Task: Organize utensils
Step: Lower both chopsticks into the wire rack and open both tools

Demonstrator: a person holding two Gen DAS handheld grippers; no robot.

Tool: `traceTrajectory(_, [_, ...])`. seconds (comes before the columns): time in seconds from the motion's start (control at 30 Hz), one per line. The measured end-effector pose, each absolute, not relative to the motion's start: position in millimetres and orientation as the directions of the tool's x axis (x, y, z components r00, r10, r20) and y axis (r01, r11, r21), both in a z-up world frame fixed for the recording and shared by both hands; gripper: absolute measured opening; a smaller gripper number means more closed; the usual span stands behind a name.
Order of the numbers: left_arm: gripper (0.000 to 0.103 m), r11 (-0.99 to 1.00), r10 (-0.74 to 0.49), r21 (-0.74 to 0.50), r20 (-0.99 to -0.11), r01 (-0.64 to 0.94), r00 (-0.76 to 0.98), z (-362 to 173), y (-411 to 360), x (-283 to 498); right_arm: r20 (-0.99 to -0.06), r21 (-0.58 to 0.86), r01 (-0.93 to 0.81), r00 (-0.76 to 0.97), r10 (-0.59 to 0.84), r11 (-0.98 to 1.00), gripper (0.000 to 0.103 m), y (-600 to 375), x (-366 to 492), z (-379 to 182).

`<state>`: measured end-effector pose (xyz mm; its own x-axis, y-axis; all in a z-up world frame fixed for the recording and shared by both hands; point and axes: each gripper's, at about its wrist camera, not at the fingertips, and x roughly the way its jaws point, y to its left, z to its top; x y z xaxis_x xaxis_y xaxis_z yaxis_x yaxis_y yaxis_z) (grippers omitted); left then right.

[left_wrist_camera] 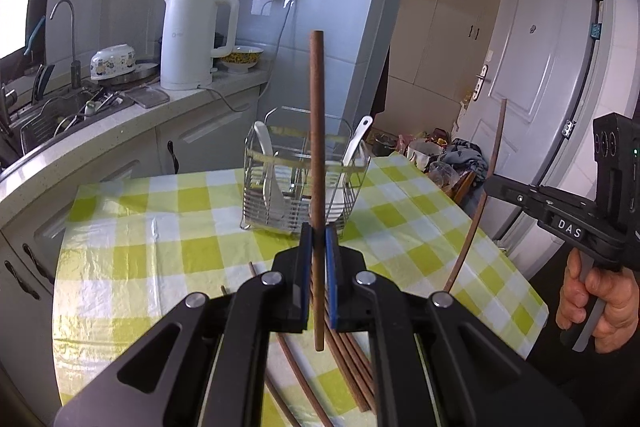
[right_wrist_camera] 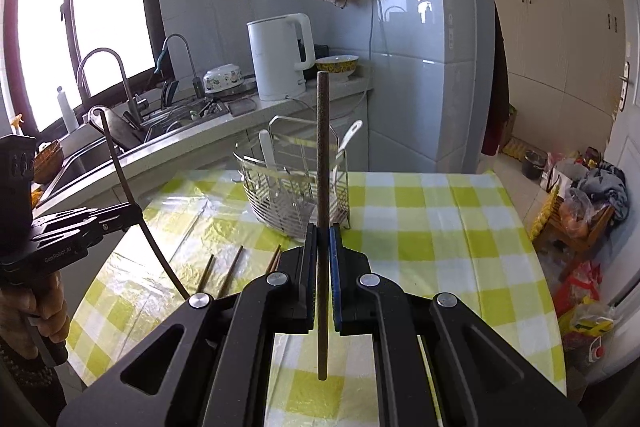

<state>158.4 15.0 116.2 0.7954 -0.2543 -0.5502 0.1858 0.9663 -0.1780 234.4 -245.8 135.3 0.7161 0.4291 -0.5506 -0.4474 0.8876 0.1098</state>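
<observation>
Left gripper [left_wrist_camera: 319,247] clamped, right gripper [right_wrist_camera: 323,247] clamped, both level.

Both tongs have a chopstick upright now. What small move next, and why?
Probably carry the left tongs forward over the wire caddy and lower its chopstick in. Both tongs are shut on upright chopsticks, the caddy stands directly ahead holding only white spoons, and more chopsticks wait on the tablecloth.

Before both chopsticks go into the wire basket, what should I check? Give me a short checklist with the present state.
1. Left gripper clamps its brown wooden chopstick: ok.
2. Right gripper clamps its speckled brown chopstick: ok.
3. Both sticks upright: ok.
4. Steel wire utensil basket stands upright on the green checked tablecloth: ok.
5. Free slot between the white spoons: cannot tell.
</observation>
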Motion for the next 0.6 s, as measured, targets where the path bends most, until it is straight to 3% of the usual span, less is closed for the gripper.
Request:
traceTrajectory(0.37, [0.006, 0.975, -0.220, -0.094, -0.465, 0.199, 0.857, 206.6, 14.5, 218.9, -0.446, 0.109, -0.460, 0.769, 0.457, 0.881, 0.007, -217.1, 299.3, 220.4])
traceTrajectory(0.6, [0.006, 0.980, -0.197, -0.060, -0.441, 0.191, 0.876, 237.3, 10.0, 267.5, -0.399, 0.135, -0.433, 0.799, 0.449, 0.891, 0.007, -204.5, 347.9, 243.7])
